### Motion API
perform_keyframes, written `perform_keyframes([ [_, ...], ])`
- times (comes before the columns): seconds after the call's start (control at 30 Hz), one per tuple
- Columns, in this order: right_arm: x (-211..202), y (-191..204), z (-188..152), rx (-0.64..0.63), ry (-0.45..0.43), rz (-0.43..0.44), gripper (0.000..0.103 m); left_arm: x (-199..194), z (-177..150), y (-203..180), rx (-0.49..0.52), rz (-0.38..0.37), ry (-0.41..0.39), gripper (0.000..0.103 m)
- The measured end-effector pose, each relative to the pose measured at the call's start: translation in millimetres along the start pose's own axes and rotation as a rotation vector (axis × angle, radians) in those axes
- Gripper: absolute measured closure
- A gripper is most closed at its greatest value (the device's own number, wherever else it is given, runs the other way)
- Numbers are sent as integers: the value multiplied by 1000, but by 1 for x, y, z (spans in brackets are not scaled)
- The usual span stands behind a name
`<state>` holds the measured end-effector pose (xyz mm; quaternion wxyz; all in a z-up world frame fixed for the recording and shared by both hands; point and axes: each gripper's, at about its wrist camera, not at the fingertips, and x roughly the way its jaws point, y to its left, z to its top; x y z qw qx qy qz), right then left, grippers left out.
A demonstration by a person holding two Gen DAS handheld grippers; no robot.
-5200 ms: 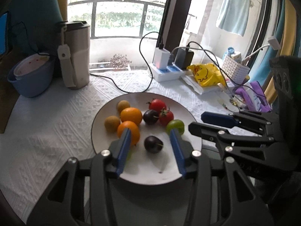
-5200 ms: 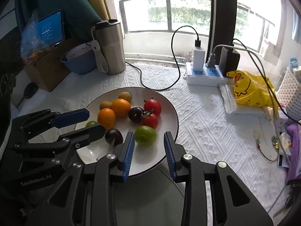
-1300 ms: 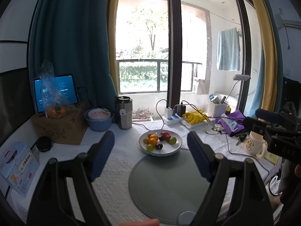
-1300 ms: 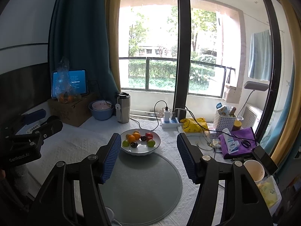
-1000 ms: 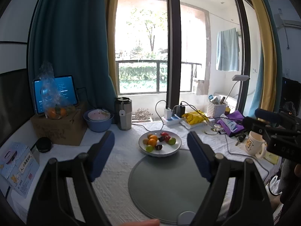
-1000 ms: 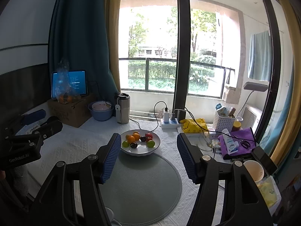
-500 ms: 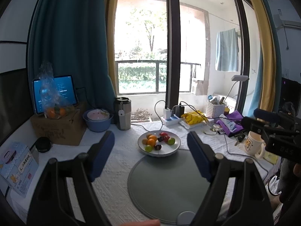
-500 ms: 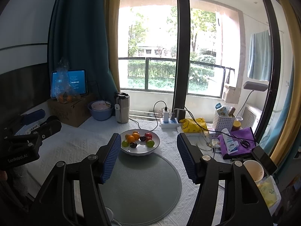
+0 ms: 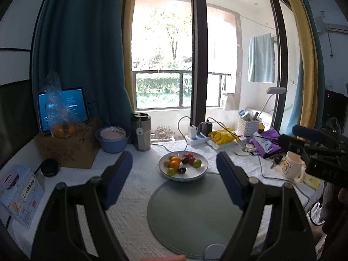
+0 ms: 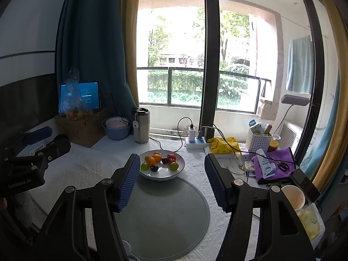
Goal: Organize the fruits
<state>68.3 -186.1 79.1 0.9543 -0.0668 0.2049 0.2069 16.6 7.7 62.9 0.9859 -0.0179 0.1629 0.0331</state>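
- Left wrist view: the left gripper point(image 9: 174, 174) stands with its blue pads wide apart and nothing between them, held back from the table point(image 9: 139, 187).
- A white plate point(image 9: 183, 175) sits near the middle of the table, its near edge overlapping the far rim of a round grey-green mat point(image 9: 191, 213).
- The fruits point(image 9: 181, 163) lie grouped on the plate: oranges and small yellowish ones to the left, dark plums and red tomatoes in the middle, green ones at the near left and right.
- Far left of the plate are a steel tumbler point(image 9: 141, 131) and a blue bowl point(image 9: 112, 139); a cartoon mug point(image 9: 292, 169) stands at the right.
- The right gripper point(image 9: 313, 143) shows at the right edge, seen from the side; whether it is spread cannot be told here.
- Right wrist view: the right gripper point(image 10: 170, 182) has its ribbed blue pads apart and empty, with the plate point(image 10: 162, 175) seen between them farther off.
- The fruits point(image 10: 159, 162) rest on the plate, which overlaps the mat's point(image 10: 161, 219) far edge.
- A white power strip point(image 10: 194, 144) with plugged chargers lies beyond the plate, and a yellow bag point(image 10: 221, 145) lies to its right.
- The left gripper point(image 10: 34, 150) shows at the left edge, over the table point(image 10: 91, 165).
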Motion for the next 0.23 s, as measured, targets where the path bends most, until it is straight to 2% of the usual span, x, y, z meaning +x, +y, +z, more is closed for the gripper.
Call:
perform_keyframes([
  [0.23, 4, 1, -3, -7, 10, 4, 38, 10, -6, -5, -8, -33, 27, 22],
])
